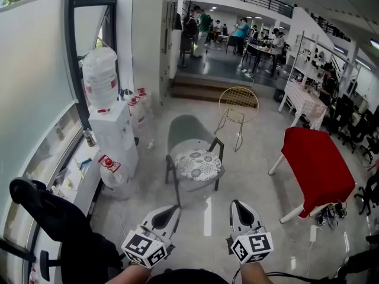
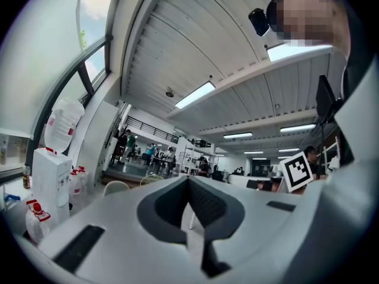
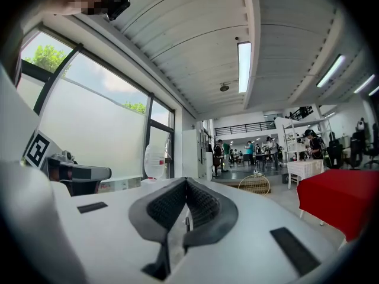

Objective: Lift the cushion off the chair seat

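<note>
Head view showed the cushion [image 1: 198,163] lying on the chair [image 1: 185,130] seat, my left gripper [image 1: 171,209] and right gripper [image 1: 237,205] level on the chair's near side, clear of it, each with fingers pressed together on nothing, table [image 1: 320,165] right of the chair, dispenser [image 1: 112,129] left of it.

Head camera looks down; all views share the wire chair [image 1: 238,104].

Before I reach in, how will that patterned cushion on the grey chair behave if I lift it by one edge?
The cushion looks thin and flat, so it is probably light and likely to droop from one edge. No ties show, so it may slide on the chair seat before it lifts.
</note>
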Available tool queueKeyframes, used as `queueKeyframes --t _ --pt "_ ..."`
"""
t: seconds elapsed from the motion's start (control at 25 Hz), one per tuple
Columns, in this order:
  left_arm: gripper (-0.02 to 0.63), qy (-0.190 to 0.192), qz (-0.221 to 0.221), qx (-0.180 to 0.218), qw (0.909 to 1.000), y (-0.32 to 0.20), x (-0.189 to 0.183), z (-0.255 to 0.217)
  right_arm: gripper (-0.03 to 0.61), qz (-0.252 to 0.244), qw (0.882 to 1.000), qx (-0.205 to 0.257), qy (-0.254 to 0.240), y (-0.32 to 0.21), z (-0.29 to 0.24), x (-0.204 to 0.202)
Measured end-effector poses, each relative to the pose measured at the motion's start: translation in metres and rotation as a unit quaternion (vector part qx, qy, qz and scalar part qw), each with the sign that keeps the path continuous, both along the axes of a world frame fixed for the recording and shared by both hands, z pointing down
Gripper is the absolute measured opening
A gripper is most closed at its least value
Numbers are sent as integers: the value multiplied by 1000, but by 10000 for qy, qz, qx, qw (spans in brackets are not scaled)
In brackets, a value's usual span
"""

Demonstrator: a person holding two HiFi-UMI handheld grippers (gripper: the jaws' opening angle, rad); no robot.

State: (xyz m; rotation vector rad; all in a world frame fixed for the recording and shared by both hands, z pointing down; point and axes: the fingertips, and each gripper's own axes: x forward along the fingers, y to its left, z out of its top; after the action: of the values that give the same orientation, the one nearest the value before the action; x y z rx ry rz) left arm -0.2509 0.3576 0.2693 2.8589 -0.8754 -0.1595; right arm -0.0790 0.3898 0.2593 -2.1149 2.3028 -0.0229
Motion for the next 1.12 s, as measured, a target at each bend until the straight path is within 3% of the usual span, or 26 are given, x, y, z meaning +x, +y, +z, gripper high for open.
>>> queueKeyframes --t 0.6,1.12 --pt "8 154 132 -18 9998 -24 -45 14 9 57 9999 -100 110 -15 11 -48" --pt "8 -49 -217 -25 9997 -99 -13 18 9 -398 9992 -10 -19 -112 8 -17"
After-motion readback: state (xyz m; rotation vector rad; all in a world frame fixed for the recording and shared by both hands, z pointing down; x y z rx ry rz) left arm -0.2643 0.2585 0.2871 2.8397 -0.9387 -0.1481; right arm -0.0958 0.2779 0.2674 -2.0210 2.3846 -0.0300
